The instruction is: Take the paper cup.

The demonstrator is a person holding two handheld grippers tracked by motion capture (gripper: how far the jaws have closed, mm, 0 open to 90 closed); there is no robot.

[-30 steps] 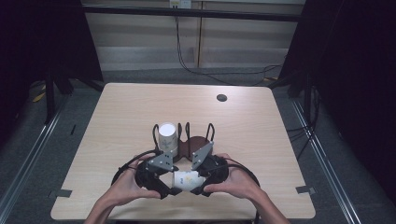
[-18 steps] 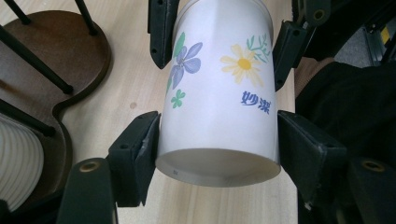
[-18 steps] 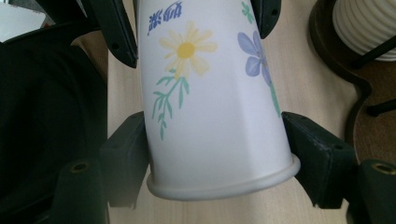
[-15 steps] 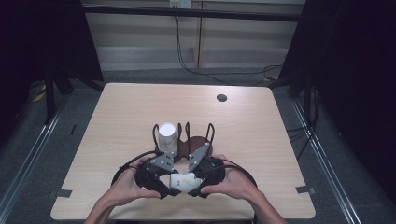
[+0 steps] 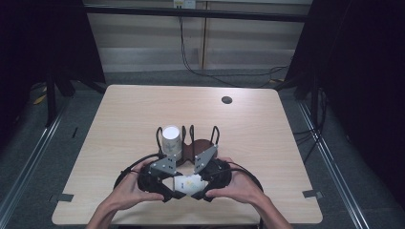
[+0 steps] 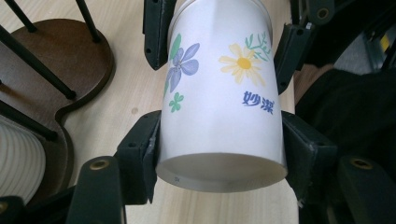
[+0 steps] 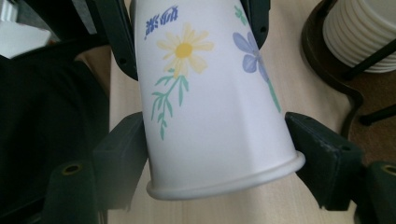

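Both sets of fingers are clamped on one paper cup (image 5: 187, 183), which lies sideways between them, low over the near edge of the worktop (image 5: 267, 143). In the left gripper view, the left gripper (image 6: 219, 154) presses its fingers (image 6: 140, 149) against the cup's sides near the flat base, which faces the camera. In the right gripper view, the right gripper (image 7: 224, 154) has its fingers (image 7: 322, 149) closed on the sides just behind the rolled rim, and the cup's open end faces that camera. The cup is white with a yellow flower (image 6: 243, 63), a purple flower (image 6: 183, 65), green sprigs and blue printed characters (image 6: 258, 99).

In the high view, the left gripper (image 5: 157, 179) and right gripper (image 5: 210, 174) meet nose to nose at about 6 o'clock on the worktop, each held by a hand (image 5: 126, 193) coming in from the bottom edge, with a grey three-cornered plate (image 5: 165, 164) on top of each.

Just beyond the grippers, toward 12 o'clock, stands a dark wooden cup rack (image 5: 198, 145) with upright black wire loops. A stack of white cups (image 5: 171, 140) sits in its left bay. Well beyond, at about 1 o'clock, a small dark round spot (image 5: 227, 99) marks the worktop.
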